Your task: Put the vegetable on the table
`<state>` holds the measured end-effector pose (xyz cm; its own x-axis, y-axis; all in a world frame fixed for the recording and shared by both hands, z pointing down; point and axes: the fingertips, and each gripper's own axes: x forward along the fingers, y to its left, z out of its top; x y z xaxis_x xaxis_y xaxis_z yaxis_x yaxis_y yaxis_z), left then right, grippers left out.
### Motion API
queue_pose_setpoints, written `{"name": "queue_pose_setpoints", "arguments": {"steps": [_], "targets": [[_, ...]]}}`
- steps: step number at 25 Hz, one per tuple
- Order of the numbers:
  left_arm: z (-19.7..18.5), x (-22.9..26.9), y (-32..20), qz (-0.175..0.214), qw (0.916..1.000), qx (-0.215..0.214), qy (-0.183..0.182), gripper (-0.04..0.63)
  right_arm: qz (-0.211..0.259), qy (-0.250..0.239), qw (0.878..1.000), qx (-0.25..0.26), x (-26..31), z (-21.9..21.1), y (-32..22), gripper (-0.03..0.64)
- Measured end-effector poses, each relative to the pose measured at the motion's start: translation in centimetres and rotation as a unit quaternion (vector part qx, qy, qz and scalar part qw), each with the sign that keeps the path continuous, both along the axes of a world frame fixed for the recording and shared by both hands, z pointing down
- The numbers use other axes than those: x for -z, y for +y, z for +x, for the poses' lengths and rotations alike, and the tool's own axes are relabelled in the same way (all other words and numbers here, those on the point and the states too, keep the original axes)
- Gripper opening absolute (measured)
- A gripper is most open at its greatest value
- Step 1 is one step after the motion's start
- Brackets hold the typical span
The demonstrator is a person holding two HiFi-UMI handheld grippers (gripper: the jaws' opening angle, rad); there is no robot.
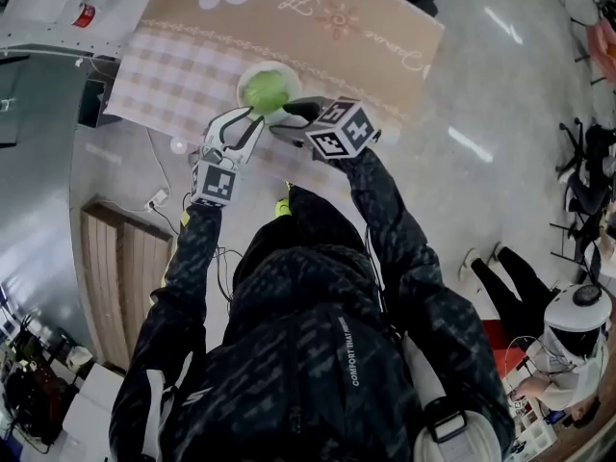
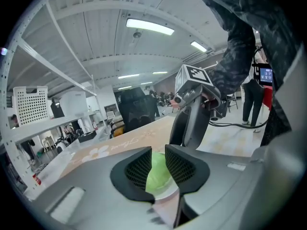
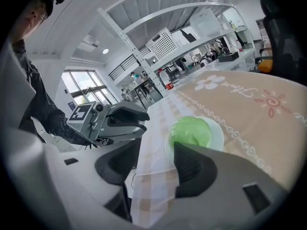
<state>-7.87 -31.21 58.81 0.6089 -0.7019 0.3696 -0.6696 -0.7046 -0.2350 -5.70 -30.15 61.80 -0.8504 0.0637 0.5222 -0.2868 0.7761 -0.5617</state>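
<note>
Hovering empty at the plate's (image 1: 287,67) 7 and 5 o'clock, the narrowly parted left gripper (image 1: 254,118) and wide-open right gripper (image 1: 289,121) are seemingly lining up on the vegetable (image 1: 268,90), which next needs grasping and moving onto the desk (image 1: 366,27).

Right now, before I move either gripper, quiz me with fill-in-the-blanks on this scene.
The green vegetable lies on a white ____.
The right gripper has its jaws ____, with nothing between them.
The left gripper has its jaws ____ together than the right's.
Missing words: plate; open; closer.
</note>
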Motion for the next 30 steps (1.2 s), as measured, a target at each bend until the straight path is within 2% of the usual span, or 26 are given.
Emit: {"name": "queue_pose_setpoints", "arguments": {"steps": [2, 3, 4, 6, 11, 14, 23, 25, 27, 30], "targets": [[0.2, 0.9, 1.0, 0.007, 1.0000, -0.002, 0.006, 0.052, 0.015, 0.000, 1.000, -0.002, 0.7, -0.3, 0.5, 0.216], [0.3, 1.4, 1.5, 0.011, 0.9999, -0.003, 0.008, 0.027, 0.023, -0.001, 1.000, -0.005, 1.2, -0.4, 0.8, 0.192], [0.3, 1.8, 2.2, 0.016, 0.9998, -0.003, 0.009, 0.012, 0.030, -0.004, 1.000, -0.009, 1.6, -0.5, 1.3, 0.158], [0.4, 2.7, 3.3, 0.021, 0.9997, 0.000, 0.015, 0.003, 0.037, -0.009, 0.999, -0.012, 2.4, -0.8, 2.4, 0.147], [0.8, 4.3, 7.1, 0.023, 0.9993, -0.001, 0.028, 0.000, 0.065, -0.014, 0.998, -0.020, 4.3, -0.9, 5.5, 0.136], [0.9, 5.7, 9.5, 0.008, 0.9990, 0.010, 0.044, 0.000, 0.092, -0.015, 0.995, -0.030, 5.9, -0.7, 7.5, 0.075], [2.4, 9.1, 17.5, -0.004, 0.9939, 0.011, 0.109, 0.000, 0.124, -0.029, 0.991, -0.044, 9.1, 0.6, 15.7, 0.069], [3.0, 9.7, 19.3, -0.009, 0.9920, 0.011, 0.126, 0.000, 0.140, -0.028, 0.988, -0.053, 9.6, 1.1, 17.2, 0.035], [3.5, 10.3, 20.6, -0.010, 0.9902, 0.012, 0.139, 0.000, 0.151, -0.032, 0.986, -0.061, 10.2, 1.5, 18.4, 0.035], [3.9, 10.7, 22.3, -0.012, 0.9894, 0.011, 0.144, 0.000, 0.159, -0.040, 0.984, -0.068, 11.1, 2.0, 20.0, 0.011]]}}
